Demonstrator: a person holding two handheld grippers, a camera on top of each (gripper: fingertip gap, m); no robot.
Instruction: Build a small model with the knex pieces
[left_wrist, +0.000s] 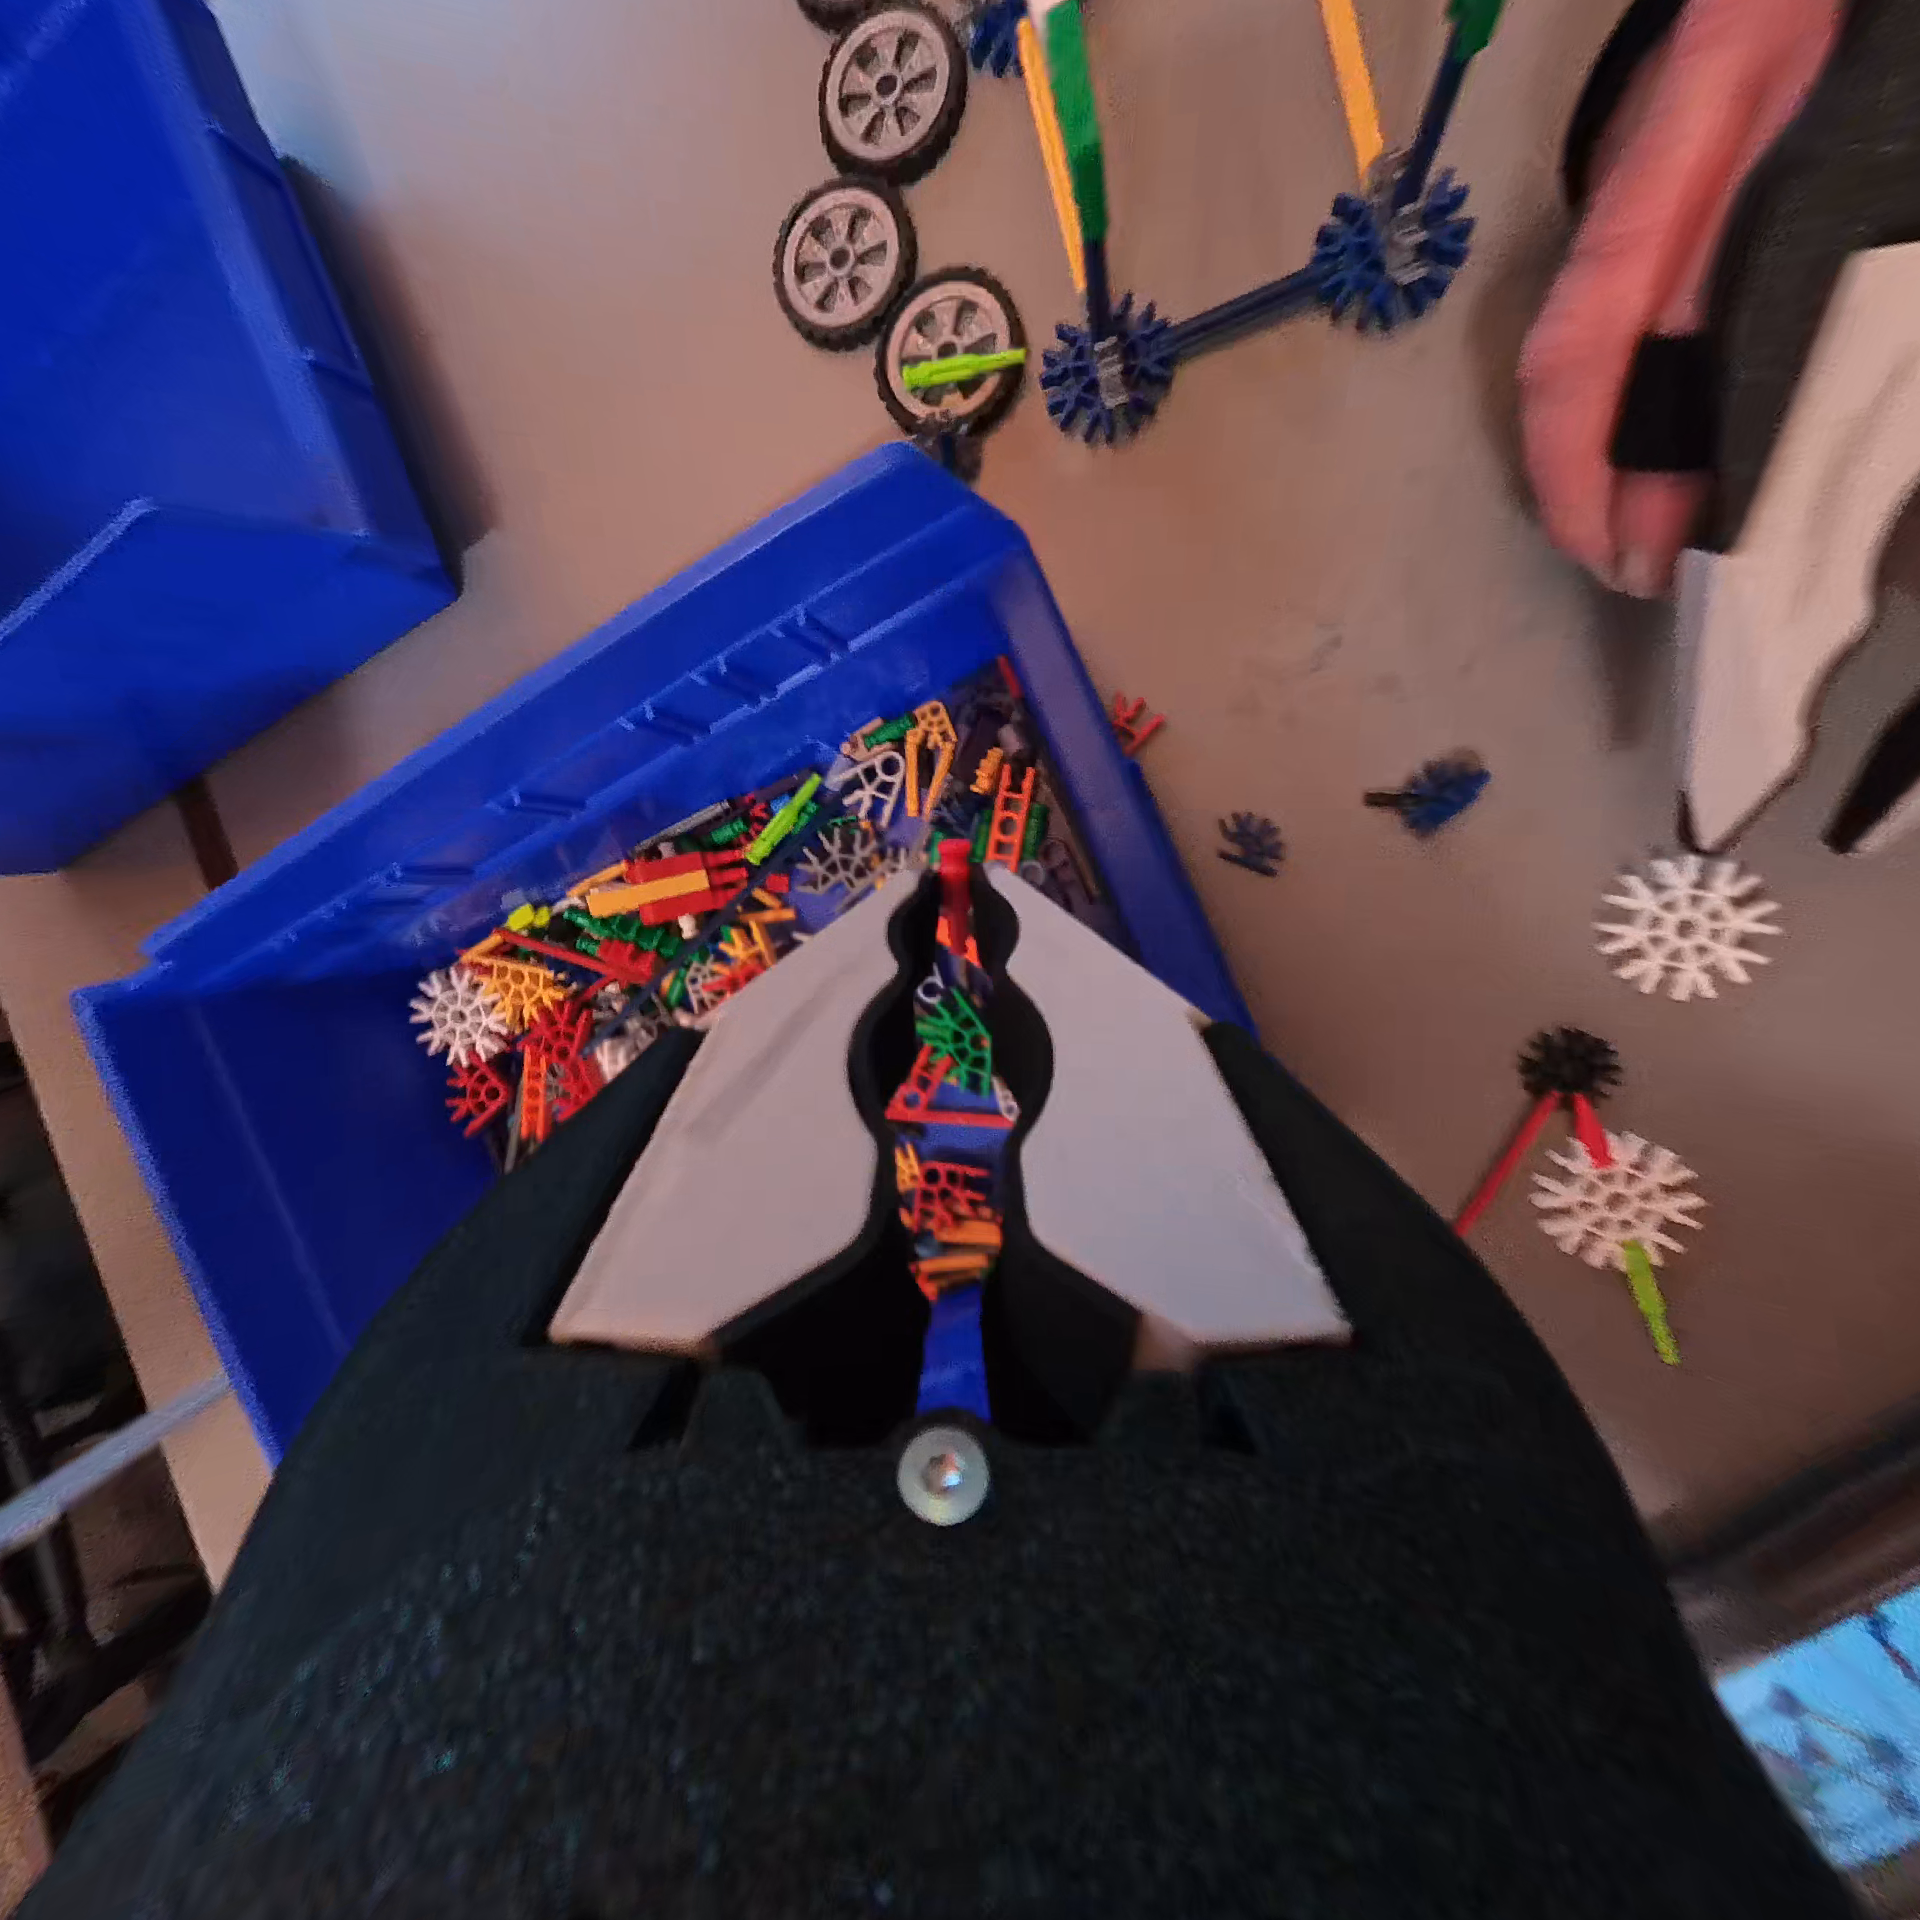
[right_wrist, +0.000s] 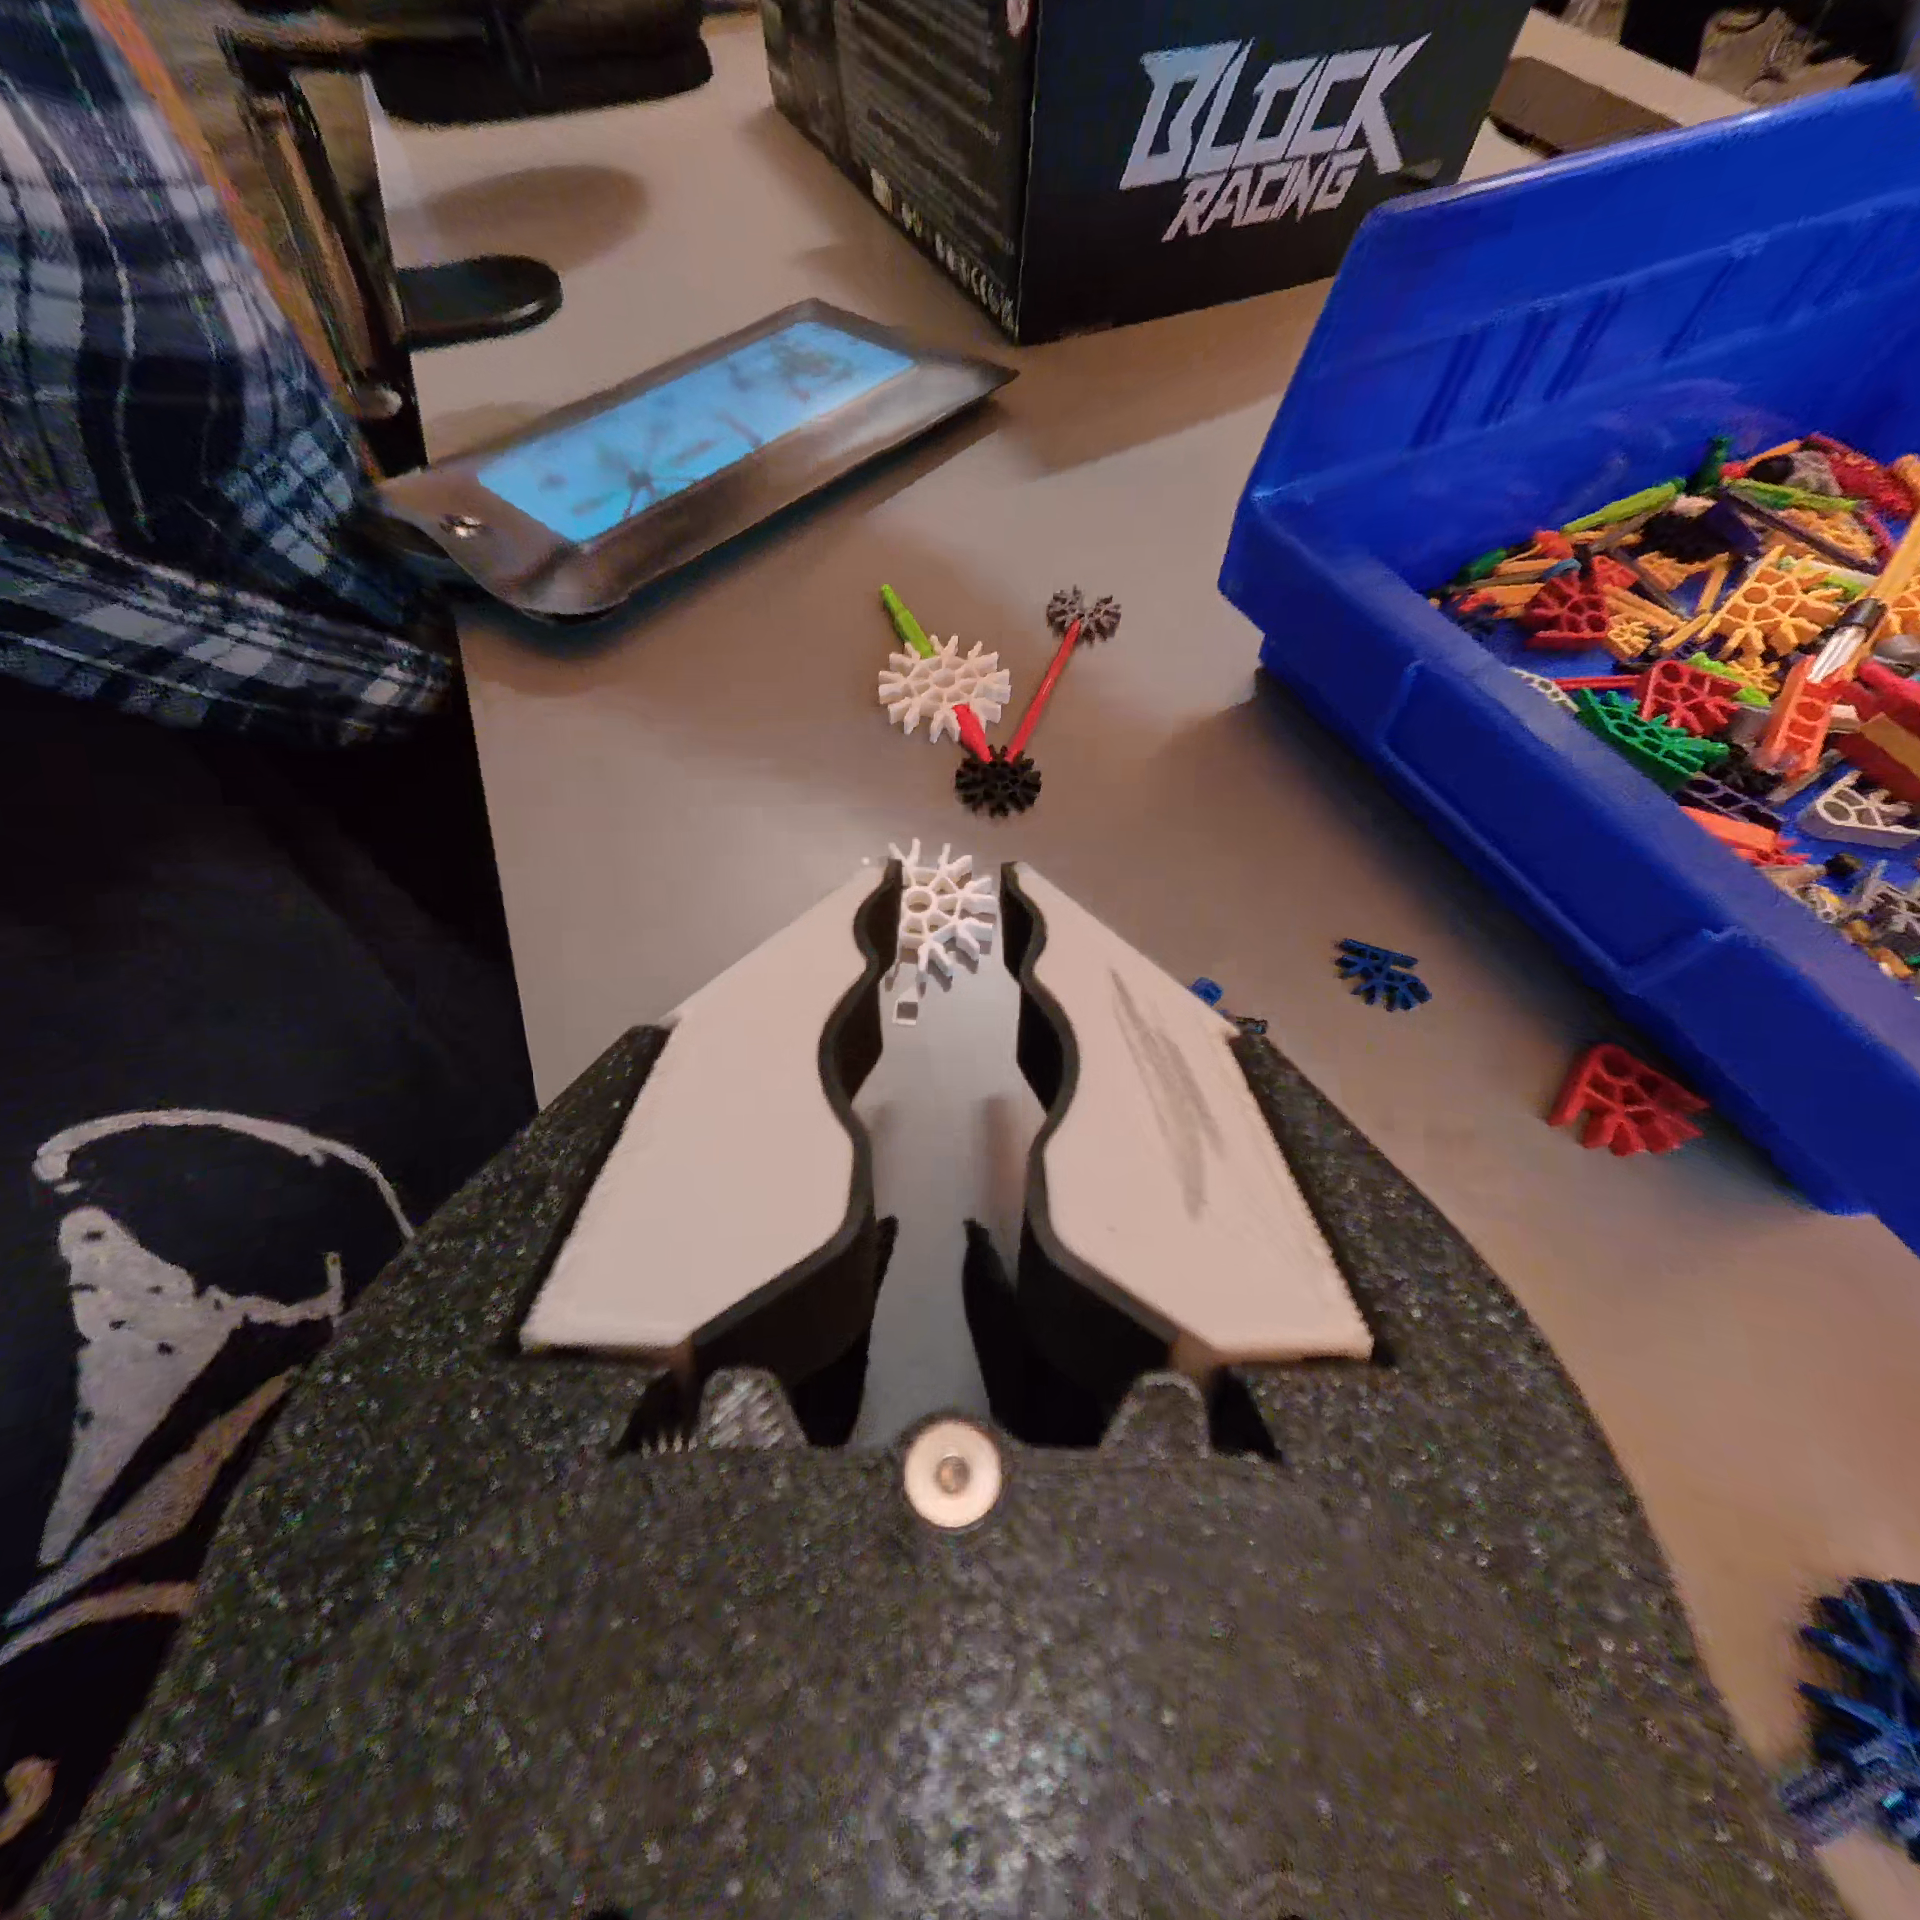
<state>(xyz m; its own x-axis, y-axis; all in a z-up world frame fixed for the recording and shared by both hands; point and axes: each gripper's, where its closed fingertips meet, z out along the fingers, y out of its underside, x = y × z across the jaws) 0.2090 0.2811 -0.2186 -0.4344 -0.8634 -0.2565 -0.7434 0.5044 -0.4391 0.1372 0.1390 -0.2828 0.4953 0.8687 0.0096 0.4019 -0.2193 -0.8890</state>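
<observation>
My left gripper (left_wrist: 953, 878) hangs over a blue bin (left_wrist: 582, 748) full of colourful construction pieces. Its jaws are nearly closed on a short red rod (left_wrist: 954, 868) that sticks up between the tips. My right gripper (right_wrist: 943, 873) is low over the grey table, jaws a little apart. A white snowflake connector (right_wrist: 940, 920) lies between its tips; I cannot tell if they touch it. In the left wrist view the connector (left_wrist: 1685, 925) lies flat on the table just past the right gripper (left_wrist: 1766, 842), which a hand (left_wrist: 1621, 343) holds.
A small build of white and black connectors with red and green rods (right_wrist: 977, 707) lies just ahead. Loose blue (right_wrist: 1382, 971) and red (right_wrist: 1621, 1112) connectors, a screen device (right_wrist: 686, 436), a black box (right_wrist: 1143, 156), wheels (left_wrist: 894, 94), a blue-rod frame (left_wrist: 1247, 301), a second bin (left_wrist: 156, 416). Spacing between my two grippers at the tips: around 15 cm.
</observation>
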